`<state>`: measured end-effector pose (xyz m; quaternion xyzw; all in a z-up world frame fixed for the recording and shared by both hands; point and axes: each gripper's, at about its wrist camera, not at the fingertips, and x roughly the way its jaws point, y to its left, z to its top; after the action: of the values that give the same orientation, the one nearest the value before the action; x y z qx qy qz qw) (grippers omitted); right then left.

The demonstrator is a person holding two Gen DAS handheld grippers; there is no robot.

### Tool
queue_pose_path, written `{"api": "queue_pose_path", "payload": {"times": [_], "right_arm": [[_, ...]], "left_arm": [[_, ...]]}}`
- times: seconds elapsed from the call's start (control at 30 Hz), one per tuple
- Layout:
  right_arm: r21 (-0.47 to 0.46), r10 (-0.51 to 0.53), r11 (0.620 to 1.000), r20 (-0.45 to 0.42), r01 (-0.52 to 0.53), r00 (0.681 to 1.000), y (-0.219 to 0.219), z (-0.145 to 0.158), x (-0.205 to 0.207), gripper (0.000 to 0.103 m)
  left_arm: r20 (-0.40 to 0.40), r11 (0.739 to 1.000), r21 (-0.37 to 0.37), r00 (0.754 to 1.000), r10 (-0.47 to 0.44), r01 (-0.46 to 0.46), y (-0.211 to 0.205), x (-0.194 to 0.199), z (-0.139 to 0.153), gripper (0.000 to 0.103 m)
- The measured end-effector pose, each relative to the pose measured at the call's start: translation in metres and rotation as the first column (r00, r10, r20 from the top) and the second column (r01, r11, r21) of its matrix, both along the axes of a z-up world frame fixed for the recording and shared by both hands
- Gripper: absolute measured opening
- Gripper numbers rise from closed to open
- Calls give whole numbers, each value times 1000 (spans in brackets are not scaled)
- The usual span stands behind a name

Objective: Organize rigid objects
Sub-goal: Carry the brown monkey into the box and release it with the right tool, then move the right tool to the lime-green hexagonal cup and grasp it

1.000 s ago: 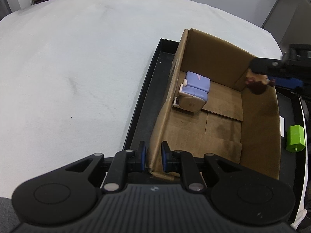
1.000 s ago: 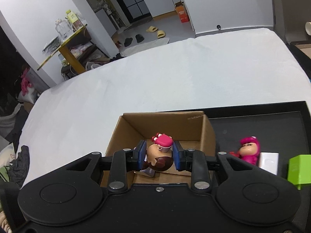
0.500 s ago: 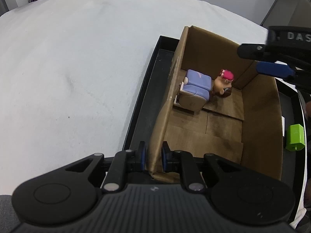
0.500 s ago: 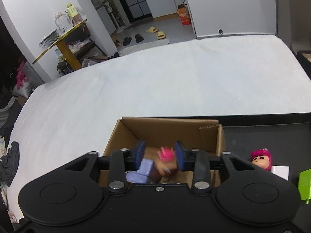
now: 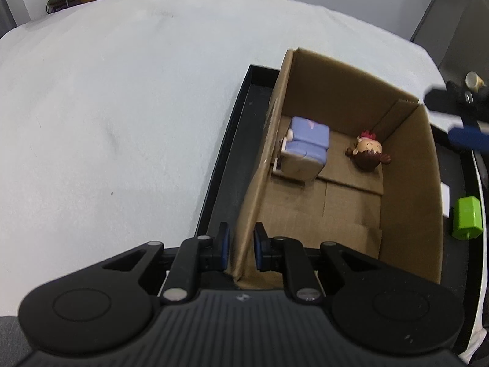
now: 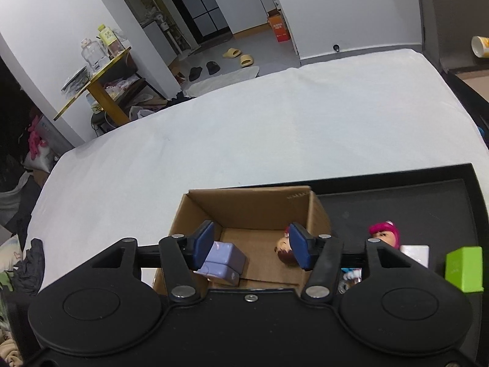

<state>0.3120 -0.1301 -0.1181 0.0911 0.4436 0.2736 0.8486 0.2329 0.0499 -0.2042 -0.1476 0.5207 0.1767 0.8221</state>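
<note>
A cardboard box [image 5: 406, 183] stands in a black tray [image 5: 226, 153]. Inside lie a purple block toy [image 5: 308, 143] and a small brown-haired doll [image 5: 368, 153]. My left gripper [image 5: 241, 249] is shut on the box's near left wall. My right gripper [image 6: 250, 249] is open and empty above the box; the purple toy [image 6: 223, 260] and the doll [image 6: 284, 247] show below it. In the left wrist view the right gripper [image 5: 458, 122] is at the far right, blurred.
On the tray right of the box lie a pink-hooded doll [image 6: 385, 234], a white block [image 6: 414, 253] and a green block [image 6: 464, 267], which also shows in the left wrist view [image 5: 467, 217]. A white cloth [image 6: 244, 128] covers the table.
My right gripper opened and let the brown-haired doll fall into the box, then rose and drew back to the right. My left gripper kept its hold on the box wall.
</note>
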Motion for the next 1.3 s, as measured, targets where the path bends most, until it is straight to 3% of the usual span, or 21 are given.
{"api": "queue_pose_path", "payload": {"times": [0.23,0.37,0.6,1.1,1.3], "right_arm": [[-47,-41,998,7,41,999,-15,1,-1,63],[-134,-120,983,26,122,992,-24,-3,2,70],[-209,-261,944,-2,255,965,-55,-20,17,70],[-342,-311,893,-1,292,950,-94,-45,27,71],[-358,-324,888,-38,290,945,-108,-58,35,71]], "left_arm": [[-17,999,34,1000,-6,7,-4,4,-2,15],[-23,999,42,1000,-3,4,-5,5,-2,14],[-23,998,58,1000,5,-4,-8,9,-6,15],[-39,993,114,999,24,-19,-20,10,-7,16],[-48,988,148,998,39,-31,-31,12,-8,16]]}}
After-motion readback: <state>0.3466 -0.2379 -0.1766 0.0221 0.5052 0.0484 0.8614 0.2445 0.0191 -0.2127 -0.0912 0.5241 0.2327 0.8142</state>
